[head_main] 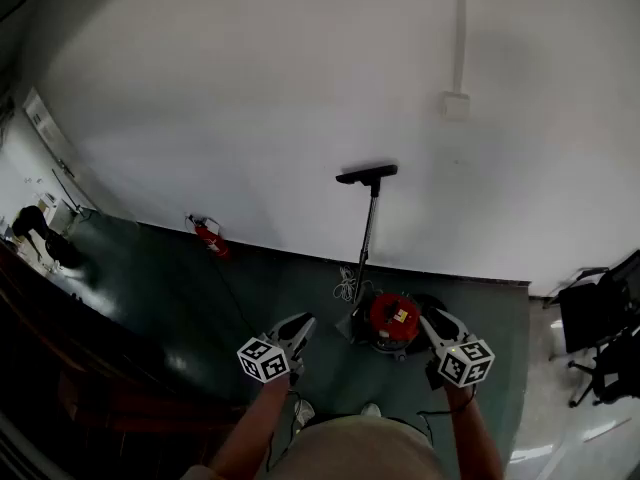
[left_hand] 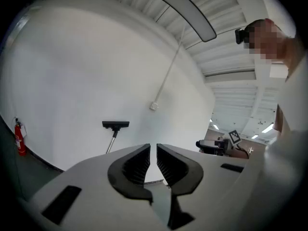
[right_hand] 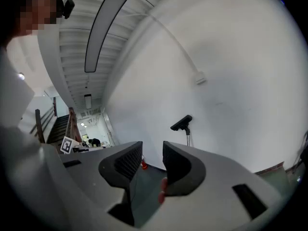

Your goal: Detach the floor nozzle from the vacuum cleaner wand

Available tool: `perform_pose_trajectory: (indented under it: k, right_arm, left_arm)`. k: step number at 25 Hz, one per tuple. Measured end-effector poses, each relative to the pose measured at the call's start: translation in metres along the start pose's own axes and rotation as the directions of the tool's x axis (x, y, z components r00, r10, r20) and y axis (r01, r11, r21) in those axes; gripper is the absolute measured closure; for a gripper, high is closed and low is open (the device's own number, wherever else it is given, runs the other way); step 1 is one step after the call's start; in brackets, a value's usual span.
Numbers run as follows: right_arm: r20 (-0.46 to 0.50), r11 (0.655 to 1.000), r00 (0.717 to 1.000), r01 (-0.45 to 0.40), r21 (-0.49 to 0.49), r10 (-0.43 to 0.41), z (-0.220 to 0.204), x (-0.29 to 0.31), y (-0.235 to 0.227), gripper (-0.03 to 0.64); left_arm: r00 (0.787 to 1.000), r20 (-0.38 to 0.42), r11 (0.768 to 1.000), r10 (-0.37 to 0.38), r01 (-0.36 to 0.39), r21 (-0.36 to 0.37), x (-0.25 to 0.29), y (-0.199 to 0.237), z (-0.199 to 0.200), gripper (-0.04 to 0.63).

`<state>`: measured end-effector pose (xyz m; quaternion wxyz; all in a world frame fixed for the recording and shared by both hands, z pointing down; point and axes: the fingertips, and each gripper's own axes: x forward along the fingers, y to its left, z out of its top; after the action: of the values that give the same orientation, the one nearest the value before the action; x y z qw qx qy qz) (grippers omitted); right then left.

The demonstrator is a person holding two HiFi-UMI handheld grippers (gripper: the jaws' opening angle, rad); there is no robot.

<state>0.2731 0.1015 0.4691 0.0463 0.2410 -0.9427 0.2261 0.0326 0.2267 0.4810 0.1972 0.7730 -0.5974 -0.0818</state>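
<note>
Floor nozzle [head_main: 367,174] caps the top end of the wand [head_main: 366,233], which stands near upright against the wall, well ahead of and above both grippers. We hold the left gripper [head_main: 303,322] and right gripper [head_main: 430,321] drawn closed, nothing between the jaws. They flank the red canister [head_main: 394,318]. Neither is clearly nearer; we judge the reach is forward and up.

We held the left gripper [head_main: 303,322] and right gripper [head_main: 429,320] above the dark floor [head_main: 180,288], flanking the red vacuum body [head_main: 394,318]; the wand [head_main: 367,233] stood against the wall [head_main: 250,88], floor nozzle [head_main: 367,174] uppermost.
</note>
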Motion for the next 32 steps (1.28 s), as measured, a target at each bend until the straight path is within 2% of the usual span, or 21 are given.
perform_pose_trajectory:
  k: [11, 19, 25, 32]
  right_arm:
    - [-0.007, 1.000, 1.000, 0.010, 0.017, -0.010, -0.013, -0.019, 0.003, 0.479]
    - [-0.050, 0.998, 0.997, -0.062, 0.023, 0.063, -0.028, -0.030, 0.024, 0.477]
    - [-0.067, 0.998, 0.996, -0.050, 0.033, 0.052, -0.042, -0.032, 0.027, 0.477]
    - [-0.058, 0.998, 0.998, -0.017, 0.055, 0.020, -0.053, -0.018, 0.033, 0.477]
  left_arm:
    - [1.000, 0.022, 0.998, -0.021, 0.019, 0.064, -0.011, -0.021, 0.004, 0.566]
    - [1.000, 0.019, 0.999, -0.016, 0.015, 0.052, -0.021, -0.032, -0.015, 0.566]
    - [0.999, 0.010, 0.998, -0.041, 0.040, 0.052, -0.030, -0.036, -0.019, 0.566]
    - [0.999, -0.017, 0.998, -0.046, 0.047, 0.032, -0.046, -0.008, -0.022, 0.566]
